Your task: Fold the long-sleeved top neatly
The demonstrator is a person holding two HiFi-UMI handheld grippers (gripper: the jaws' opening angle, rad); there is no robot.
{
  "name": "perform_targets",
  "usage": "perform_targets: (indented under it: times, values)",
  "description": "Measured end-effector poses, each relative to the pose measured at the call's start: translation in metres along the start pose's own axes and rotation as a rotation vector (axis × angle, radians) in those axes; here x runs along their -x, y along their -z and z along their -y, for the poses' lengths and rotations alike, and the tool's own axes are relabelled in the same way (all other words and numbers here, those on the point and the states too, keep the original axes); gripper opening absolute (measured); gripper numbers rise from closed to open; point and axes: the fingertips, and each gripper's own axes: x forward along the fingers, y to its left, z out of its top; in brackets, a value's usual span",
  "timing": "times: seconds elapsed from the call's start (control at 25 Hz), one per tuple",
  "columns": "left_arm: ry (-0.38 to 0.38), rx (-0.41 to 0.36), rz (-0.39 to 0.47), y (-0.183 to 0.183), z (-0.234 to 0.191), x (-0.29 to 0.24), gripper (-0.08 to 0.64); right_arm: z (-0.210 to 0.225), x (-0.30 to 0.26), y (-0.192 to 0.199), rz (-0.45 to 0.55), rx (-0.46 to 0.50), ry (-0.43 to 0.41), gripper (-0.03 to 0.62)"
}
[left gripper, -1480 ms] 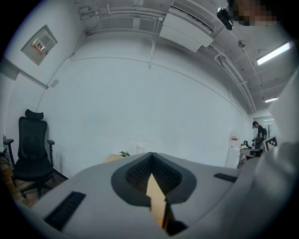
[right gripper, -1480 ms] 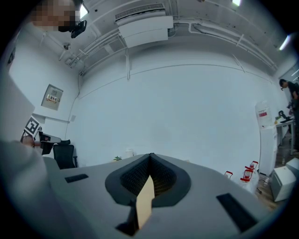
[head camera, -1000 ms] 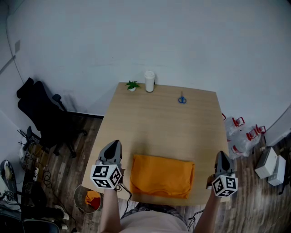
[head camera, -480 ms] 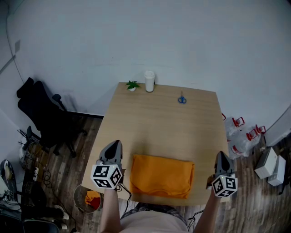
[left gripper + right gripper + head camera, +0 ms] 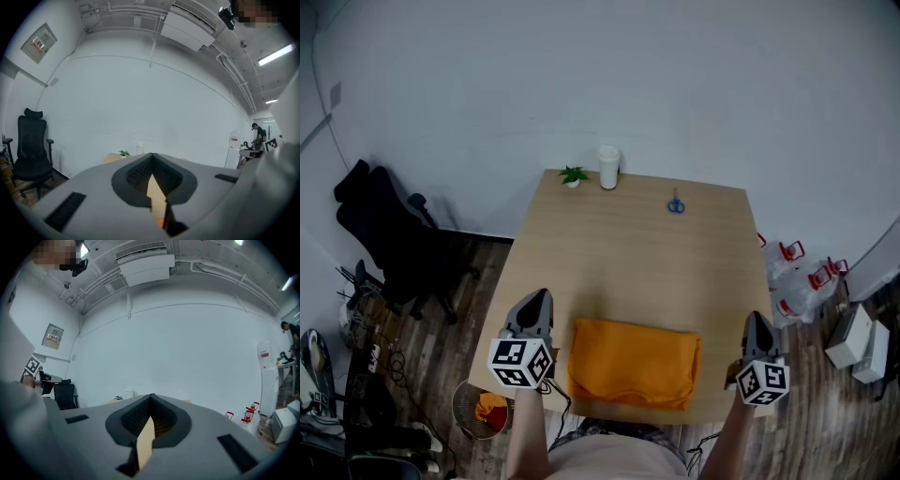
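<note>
Orange top [image 5: 634, 362] at the near edge of the table [image 5: 628, 253], already folded into a flat rectangle with rounded corners, midway along that edge

Left gripper [image 5: 536, 298] over the table's near left corner, beside the top but apart from it; jaws pressed together, nothing between them

Right gripper [image 5: 757, 319] off the table's near right corner, also apart from the top; jaws likewise closed and empty

Looks like soft, light knit: no stiffness, likely to sag and slump open if lifted by one point, and to slide a little on the smooth wood. Not fragile. Best taken at two corners of one edge at once, pinching through all layers so that the fold holds; a pinch on the top layer alone probably peels it open

At the table's far edge: small plant [image 5: 574, 175], white cup [image 5: 608, 167], blue scissors [image 5: 676, 204], all well apart from the top

No brand or print visible on the top. Black-and-white square patterns on the grippers' cubes, no words. Wall notice [image 5: 39, 43] beyond the table too small to read
</note>
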Motion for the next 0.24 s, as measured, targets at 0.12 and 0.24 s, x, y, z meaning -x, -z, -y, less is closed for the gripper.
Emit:
perform_targets:
  times: [0.12,0.24]
  values:
    - [0.001,0.000,0.000,0.0001,-0.0015,-0.0003,0.000,-0.0013,-0.0004,0.0006,-0.001,0.003,0.000,0.006]
    - [0.002,0.001,0.000,-0.0004,-0.0026,-0.0016,0.001,-0.0029,-0.0018,0.0004,-0.001,0.007,-0.001,0.006]
